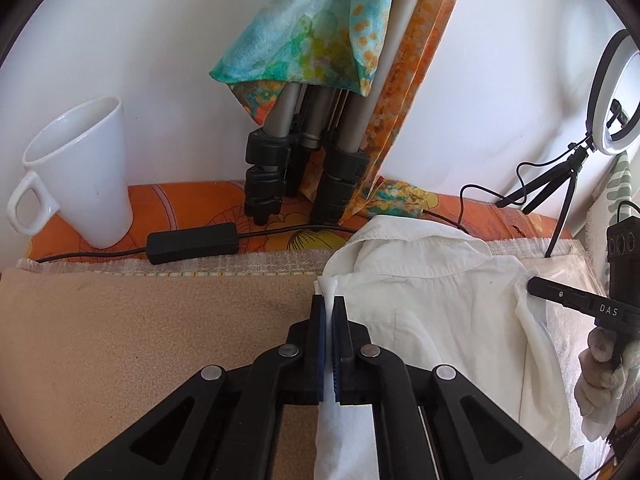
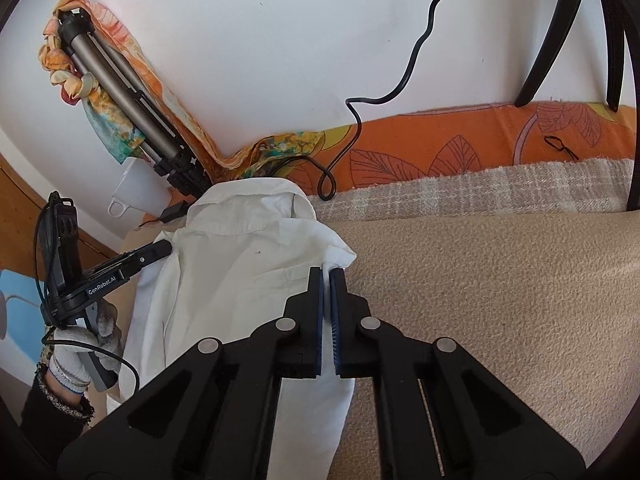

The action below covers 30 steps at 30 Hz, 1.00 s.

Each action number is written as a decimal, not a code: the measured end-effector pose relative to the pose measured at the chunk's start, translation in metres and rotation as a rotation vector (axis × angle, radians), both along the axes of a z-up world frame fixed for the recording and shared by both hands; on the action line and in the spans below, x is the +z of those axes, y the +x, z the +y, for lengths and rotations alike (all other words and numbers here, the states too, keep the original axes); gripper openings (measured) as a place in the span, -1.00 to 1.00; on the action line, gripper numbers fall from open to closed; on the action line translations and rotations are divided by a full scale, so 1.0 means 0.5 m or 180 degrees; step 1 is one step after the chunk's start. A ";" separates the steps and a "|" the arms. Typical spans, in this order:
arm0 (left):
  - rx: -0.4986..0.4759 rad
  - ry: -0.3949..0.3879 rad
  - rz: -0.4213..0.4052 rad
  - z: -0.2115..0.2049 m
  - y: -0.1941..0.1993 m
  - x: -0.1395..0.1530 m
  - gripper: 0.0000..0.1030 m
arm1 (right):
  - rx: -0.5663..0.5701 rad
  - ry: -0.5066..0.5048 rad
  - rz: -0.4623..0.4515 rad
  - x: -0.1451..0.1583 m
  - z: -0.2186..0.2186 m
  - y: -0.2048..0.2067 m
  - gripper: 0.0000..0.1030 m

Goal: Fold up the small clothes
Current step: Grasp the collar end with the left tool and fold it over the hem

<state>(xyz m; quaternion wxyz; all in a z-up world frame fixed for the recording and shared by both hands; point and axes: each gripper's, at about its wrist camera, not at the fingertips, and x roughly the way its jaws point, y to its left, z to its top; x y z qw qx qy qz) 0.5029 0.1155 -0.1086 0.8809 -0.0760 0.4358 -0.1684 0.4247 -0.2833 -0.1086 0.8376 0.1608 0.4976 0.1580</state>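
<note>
Tan cloth (image 1: 140, 340) covers the table where a white shirt (image 1: 432, 300) lies. Left gripper (image 1: 329, 304) is squeezed tight on one shirt edge, and right gripper (image 2: 327, 276) is squeezed tight on the other. Behind stand a white mug (image 1: 80, 176) and a tripod (image 1: 304, 160).

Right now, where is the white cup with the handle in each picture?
Left wrist view: the white ceramic mug stands upright at the far left, on the orange patterned cloth against the wall.
Right wrist view: the mug is small, left of centre, partly hidden behind the white collared shirt.
Shared landmark: the grey folded tripod draped in colourful fabric leans on the wall beside the mug in both.
</note>
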 end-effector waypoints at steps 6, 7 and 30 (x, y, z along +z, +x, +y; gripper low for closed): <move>-0.0008 -0.0099 -0.0131 0.011 -0.050 0.067 -1.00 | 0.0048 0.0020 -0.0181 0.077 0.009 -0.036 -0.93; -0.0014 -0.0101 -0.0156 0.011 -0.060 0.078 -1.00 | 0.0059 0.0019 -0.0213 0.092 0.009 -0.043 -0.93; 0.0007 -0.0019 -0.0485 0.038 -0.414 0.233 -1.00 | 0.0266 -0.0259 -0.0528 0.283 0.046 -0.370 -0.94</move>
